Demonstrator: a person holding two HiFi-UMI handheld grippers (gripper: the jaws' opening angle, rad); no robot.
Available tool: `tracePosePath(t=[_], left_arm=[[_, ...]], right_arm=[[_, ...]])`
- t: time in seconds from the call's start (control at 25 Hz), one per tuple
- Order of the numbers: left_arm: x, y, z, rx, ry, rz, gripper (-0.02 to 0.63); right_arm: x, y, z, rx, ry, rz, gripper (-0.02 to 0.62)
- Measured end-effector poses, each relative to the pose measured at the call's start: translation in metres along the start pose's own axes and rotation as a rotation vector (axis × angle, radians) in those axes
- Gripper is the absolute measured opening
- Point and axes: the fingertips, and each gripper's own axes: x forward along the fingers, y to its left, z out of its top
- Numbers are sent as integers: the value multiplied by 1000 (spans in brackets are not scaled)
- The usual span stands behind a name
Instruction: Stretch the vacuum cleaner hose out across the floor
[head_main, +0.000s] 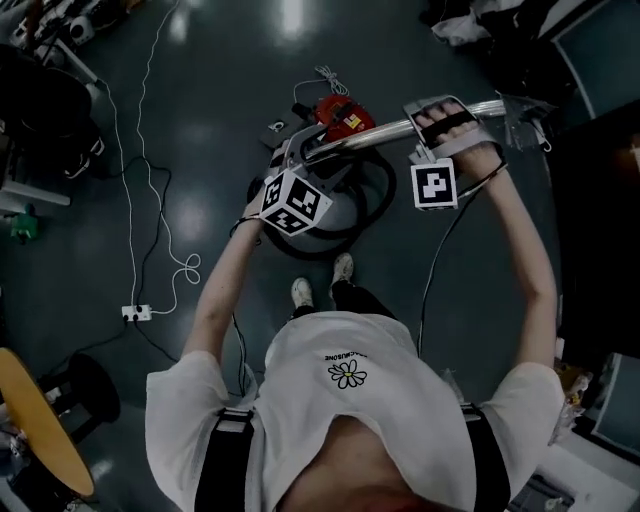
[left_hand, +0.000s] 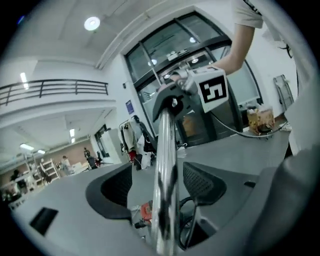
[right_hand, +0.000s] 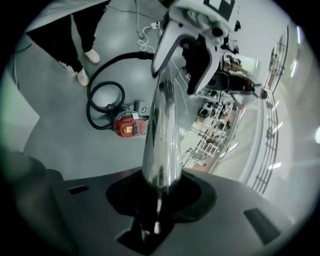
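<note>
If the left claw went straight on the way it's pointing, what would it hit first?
Probably the right claw, shut on the chrome tube that runs ahead between the open jaws of the left claw, though depth is hard to judge.

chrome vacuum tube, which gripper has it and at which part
The right gripper is shut on the chrome tube near its end away from the hose. The left gripper has its jaws apart around the hose end.

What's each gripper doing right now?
Left gripper: open, chrome wand between its jaws, ungripped.
Right gripper: closed on the chrome wand.
</note>
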Motion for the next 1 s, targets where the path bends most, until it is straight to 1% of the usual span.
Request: tracePosePath(t=[0.04, 0.08, 0.12, 0.16, 0.2, 0.24, 0.28, 0.32, 0.36, 0.4, 0.44, 0.48, 0.52, 0.56, 0.64, 0.68, 0.8, 0.88, 1.0], left_arm=[[-4, -6, 13, 37, -10, -27, 302], [-9, -15, 26, 65, -17, -69, 302], [-15, -27, 37, 81, -18, -128, 301], [-23, -41, 46, 86, -10, -203, 301], [-33, -59, 53, 80, 2, -291, 301], [-44, -77, 58, 63, 12, -384, 301], [-55, -94, 61, 29, 16, -467, 299], [-67, -106, 65, -27, 10, -525, 274], [-79, -113, 68, -100, -3, -556, 161], [-89, -118, 71, -177, -17, -563, 145], [-98, -122, 73, -243, -27, -552, 127], [-105, -126, 75, -288, -34, -527, 121], [-112, -130, 76, -315, -39, -495, 120], [-119, -135, 78, -330, -44, -464, 119], [-132, -150, 85, -345, -56, -410, 118], [-138, -159, 91, -343, -59, -389, 118], [-147, -198, 120, -311, -71, -358, 118], [-150, -229, 141, -262, -75, -336, 118], [-150, -289, 166, -168, -31, -316, 118]], right_arm=[[-21, -12, 10, -20, -44, -27, 135], [-41, -19, 14, -93, -49, -36, 135], [-60, -26, 15, -196, -30, -51, 137], [-79, -33, 17, -290, -16, -83, 137], [-96, -42, 24, -356, -17, -126, 137], [-112, -50, 34, -398, -27, -169, 138], [-126, -55, 45, -422, -41, -202, 138], [-138, -57, 55, -435, -59, -222, 140], [-148, -56, 65, -444, -80, -236, 145], [-157, -55, 75, -450, -106, -254, 147], [-166, -55, 83, -447, -140, -284, 150], [-175, -59, 89, -425, -179, -329, 172], [-186, -67, 91, -378, -212, -386, 225], [-198, -78, 88, -311, -223, -451, 293], [-227, -98, 71, -170, -193, -568, 363], [-244, -101, 62, -106, -174, -606, 383], [-300, -85, 33, 40, -103, -679, 387], [-344, -63, 10, 103, -52, -732, 387], [-402, -12, -18, 196, 30, -780, 387]])
